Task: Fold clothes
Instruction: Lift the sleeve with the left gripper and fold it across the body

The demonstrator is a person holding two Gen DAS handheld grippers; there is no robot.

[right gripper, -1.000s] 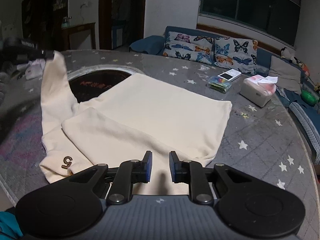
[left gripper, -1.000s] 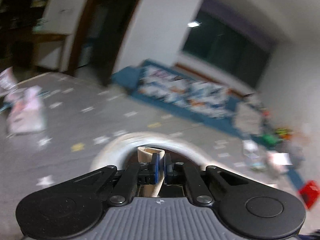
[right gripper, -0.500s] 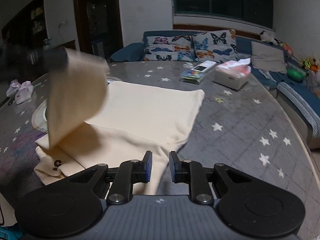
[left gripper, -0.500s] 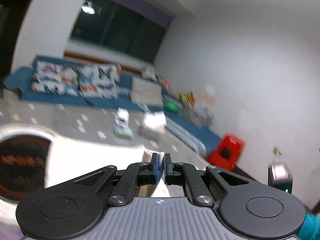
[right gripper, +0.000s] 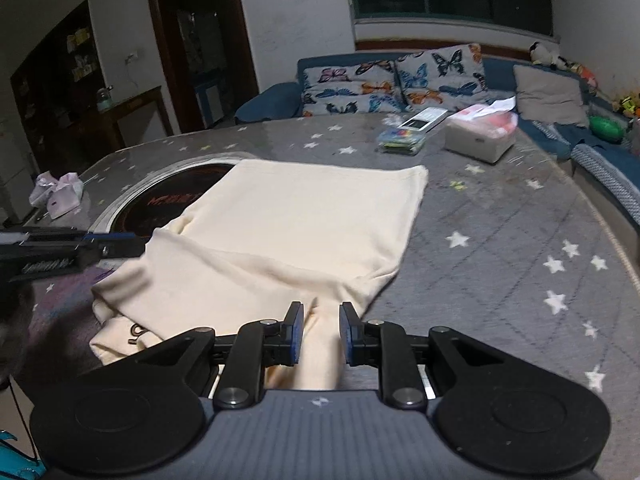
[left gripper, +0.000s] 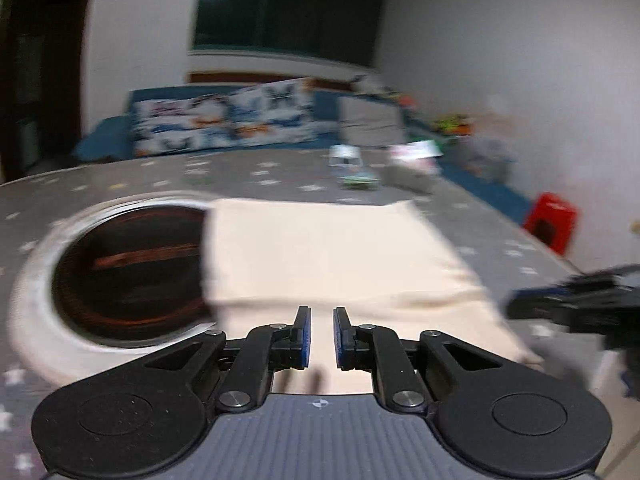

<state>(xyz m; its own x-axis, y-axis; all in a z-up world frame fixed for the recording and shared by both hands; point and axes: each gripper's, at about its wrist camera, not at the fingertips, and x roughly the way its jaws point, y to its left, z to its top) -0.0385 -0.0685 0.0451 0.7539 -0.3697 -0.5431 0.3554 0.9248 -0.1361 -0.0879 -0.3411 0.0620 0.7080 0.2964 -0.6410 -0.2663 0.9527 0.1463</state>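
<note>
A cream garment (right gripper: pixel 296 236) lies on the grey star-patterned table (right gripper: pixel 500 240), with one sleeve folded across its body. It also shows in the left wrist view (left gripper: pixel 320 256), which is blurred. My left gripper (left gripper: pixel 319 336) is open and empty, just above the garment's near edge; it shows from the side in the right wrist view (right gripper: pixel 116 238). My right gripper (right gripper: pixel 320 332) is open and empty over the garment's near part; it appears blurred in the left wrist view (left gripper: pixel 576 304).
A round dark inset (right gripper: pixel 172 200) in the table lies partly under the garment. A tissue box (right gripper: pixel 480 136), a remote (right gripper: pixel 424 118) and a small colourful pack (right gripper: pixel 400 140) sit at the far side. A pink-white item (right gripper: pixel 60 196) lies far left. A blue sofa (right gripper: pixel 400 76) stands behind.
My left gripper carried the sleeve across over the garment, opened and let it go. The sleeve now lies folded on the body. My right gripper stayed open.
</note>
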